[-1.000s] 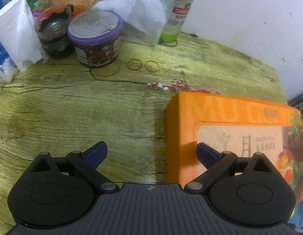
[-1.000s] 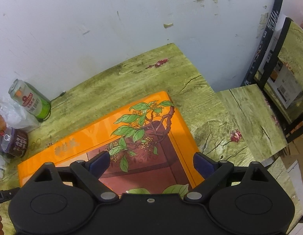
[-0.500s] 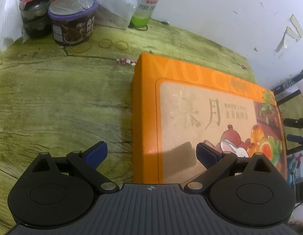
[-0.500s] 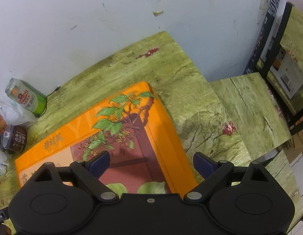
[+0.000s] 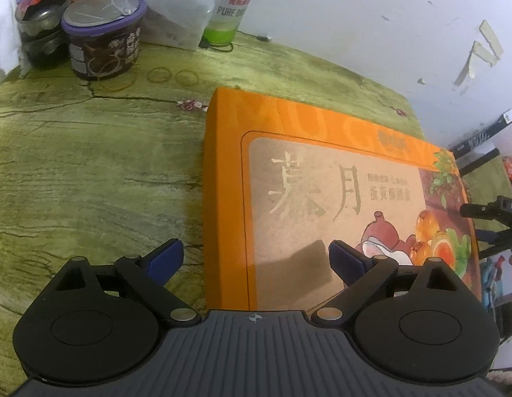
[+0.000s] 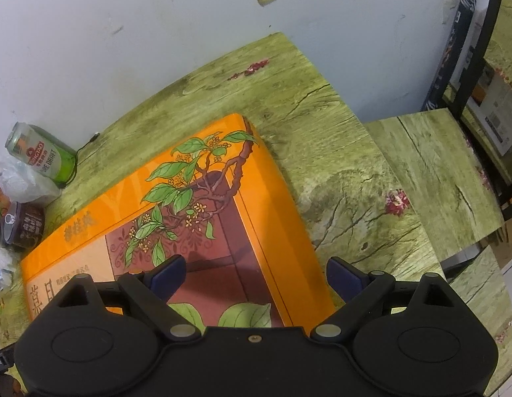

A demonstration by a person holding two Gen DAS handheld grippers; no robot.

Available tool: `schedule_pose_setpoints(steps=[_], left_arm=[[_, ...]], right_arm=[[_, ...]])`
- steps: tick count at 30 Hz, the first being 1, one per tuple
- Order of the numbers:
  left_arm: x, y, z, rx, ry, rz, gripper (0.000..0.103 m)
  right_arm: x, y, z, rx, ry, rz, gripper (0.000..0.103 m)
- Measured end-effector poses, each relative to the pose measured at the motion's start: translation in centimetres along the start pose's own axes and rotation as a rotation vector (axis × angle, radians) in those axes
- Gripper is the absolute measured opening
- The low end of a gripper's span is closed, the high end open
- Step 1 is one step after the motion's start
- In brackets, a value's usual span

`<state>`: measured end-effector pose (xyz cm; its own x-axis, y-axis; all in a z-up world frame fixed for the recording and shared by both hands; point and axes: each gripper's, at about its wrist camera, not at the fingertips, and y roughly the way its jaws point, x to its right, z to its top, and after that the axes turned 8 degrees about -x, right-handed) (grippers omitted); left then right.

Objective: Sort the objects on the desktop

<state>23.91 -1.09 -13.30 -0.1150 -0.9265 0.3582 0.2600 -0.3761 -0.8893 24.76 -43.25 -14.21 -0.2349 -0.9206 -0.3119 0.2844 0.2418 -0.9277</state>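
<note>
A flat orange gift box point(image 5: 322, 182) printed with characters and fruit lies on the green wood-grain table point(image 5: 90, 172). My left gripper point(image 5: 254, 251) hangs over the box's left edge, one blue finger above the table and the other above the lid. Its jaws are closing and still wide; the pads touch nothing. In the right wrist view the same box point(image 6: 189, 198) shows its leaf-and-branch end. My right gripper point(image 6: 256, 264) stands open astride the box's right edge, left finger over the lid, right finger over bare table point(image 6: 322, 132).
At the table's back left stand a purple-lidded tub point(image 5: 103, 43), a dark glass jar point(image 5: 41, 29), a white plastic bag point(image 5: 170, 10) and a green beer can point(image 5: 232, 3). Rubber bands point(image 5: 160, 74) lie before the tub. A chair seat point(image 6: 431, 172) adjoins the table's right end.
The left gripper slid right from the bare table to over the box's left edge. The right gripper sank toward the box's right edge, with more table showing beside it.
</note>
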Motion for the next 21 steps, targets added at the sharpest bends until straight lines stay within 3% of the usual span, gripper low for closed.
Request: schedule_pose_setpoints(steps=[9,21], left_arm=[[0.6,0.2,0.3,-0.021,0.031,-0.013,0.094],[1.3,0.3,0.8,-0.032,0.043,0.011,0.092]], right_arm=[[0.4,0.0,-1.1,-0.016,0.009,0.007,0.091],[-1.5,0.2,-1.3,-0.040,-0.114,-0.069,0.093]])
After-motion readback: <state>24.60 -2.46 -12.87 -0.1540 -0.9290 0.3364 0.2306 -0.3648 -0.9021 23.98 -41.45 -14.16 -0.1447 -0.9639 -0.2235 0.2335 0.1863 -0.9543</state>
